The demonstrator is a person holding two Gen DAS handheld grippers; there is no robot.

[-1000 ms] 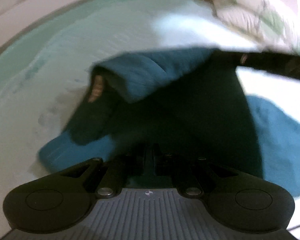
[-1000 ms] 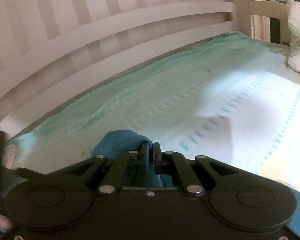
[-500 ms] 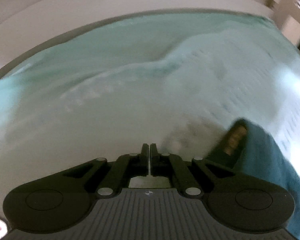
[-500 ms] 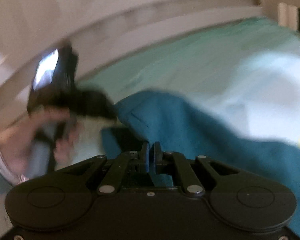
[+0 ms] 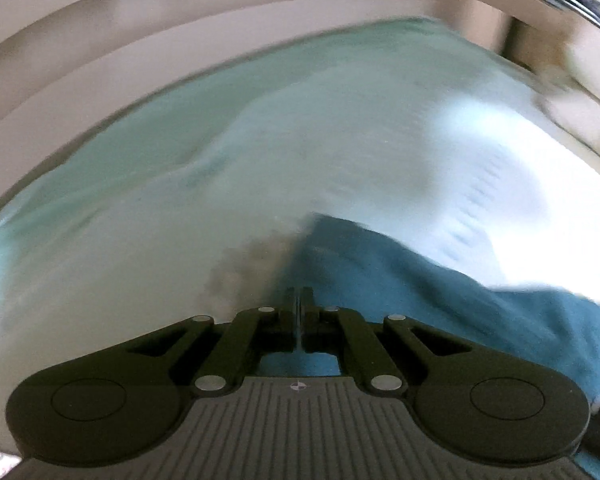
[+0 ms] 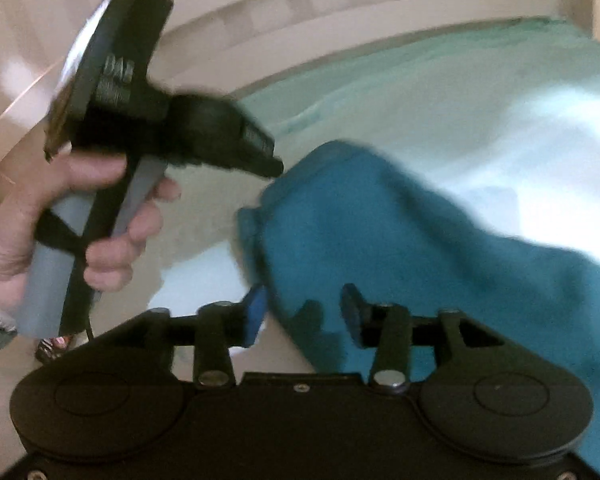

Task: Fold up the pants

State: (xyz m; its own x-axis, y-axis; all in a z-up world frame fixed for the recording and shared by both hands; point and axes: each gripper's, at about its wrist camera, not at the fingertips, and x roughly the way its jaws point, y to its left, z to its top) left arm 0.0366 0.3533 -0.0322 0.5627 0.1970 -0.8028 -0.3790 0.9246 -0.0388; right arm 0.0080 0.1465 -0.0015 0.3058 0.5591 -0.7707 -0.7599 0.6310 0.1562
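Observation:
The teal pants [image 6: 380, 232] lie bunched on the bed sheet. In the left wrist view the teal pants [image 5: 440, 280] run from under the gripper to the right. My right gripper [image 6: 304, 310] is opening; a fold of the pants sits loose between its jaws, and the pads do not press it. My left gripper [image 5: 300, 296] is shut with nothing seen between its fingers, just above the pants' near edge. In the right wrist view the left gripper [image 6: 274, 164], held by a hand [image 6: 100, 208], has its tip beside the pants' top corner.
The pale green and white sheet [image 5: 300, 140] covers the bed. A slatted wooden rail [image 5: 100, 60] runs along the far side. A blurred pillow [image 5: 580, 120] lies at the far right. Bare sheet [image 6: 500, 100] stretches beyond the pants.
The right jaws, shut on the pants before, now stand apart. The left gripper let go of the lifted pants, swung over bare sheet, and is now back at the pants' edge.

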